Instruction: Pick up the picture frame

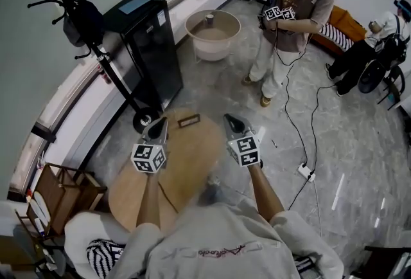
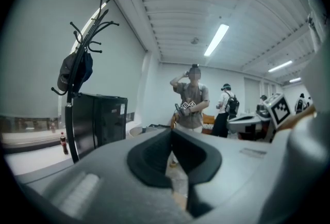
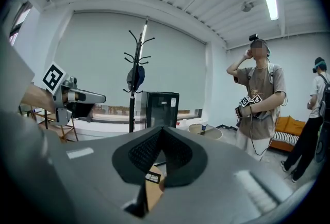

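- Picture frame [image 1: 189, 121] sits at the far edge of the round wooden worktop [image 1: 192, 165], apart from both claws.
- Left claw [image 1: 159, 125]: jaws together, empty, near the frame's left.
- Right claw [image 1: 232, 120]: jaws together, empty, by the worktop's right edge.

We find no word or number that we can read. Red script runs across the back of the wearer's grey shirt [image 1: 215, 251], but its letters are too small and skewed for us to spell out. The left cube [image 1: 149, 158] and the right cube [image 1: 244, 150] bear black-and-white square marker patterns, not letters. So does the cube [image 1: 279, 13] in the standing person's hands. A pale label [image 3: 172, 101] sits on the black fridge [image 3: 154, 114], its print too fine to read.
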Demonstrator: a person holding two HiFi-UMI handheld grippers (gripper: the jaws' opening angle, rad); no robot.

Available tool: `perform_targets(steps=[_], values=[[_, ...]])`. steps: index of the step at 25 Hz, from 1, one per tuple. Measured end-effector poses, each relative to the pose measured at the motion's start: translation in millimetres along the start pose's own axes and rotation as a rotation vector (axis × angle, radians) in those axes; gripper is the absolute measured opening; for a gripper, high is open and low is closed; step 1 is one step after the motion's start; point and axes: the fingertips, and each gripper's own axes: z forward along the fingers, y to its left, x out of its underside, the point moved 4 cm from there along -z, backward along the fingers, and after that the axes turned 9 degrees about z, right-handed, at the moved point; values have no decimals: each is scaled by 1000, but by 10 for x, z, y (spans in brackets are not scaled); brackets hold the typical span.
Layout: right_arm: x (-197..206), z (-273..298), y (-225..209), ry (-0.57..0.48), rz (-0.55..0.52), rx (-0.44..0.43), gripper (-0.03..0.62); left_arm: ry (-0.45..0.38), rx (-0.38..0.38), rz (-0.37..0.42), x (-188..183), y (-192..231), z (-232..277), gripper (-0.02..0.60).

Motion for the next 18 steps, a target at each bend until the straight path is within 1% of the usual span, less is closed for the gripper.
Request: perform_targets(steps=[7, 10, 18], values=[[-142, 563, -541, 39, 6, -33, 3, 29, -10, -4, -65, 183, 758, 0], [-166, 789, -760, 39, 8, -44, 3, 38, -12, -1, -77, 244, 1050, 0], [-94, 1200, -1195, 56, 35, -61, 3, 76, -22, 9, -45, 327, 1526, 0]])
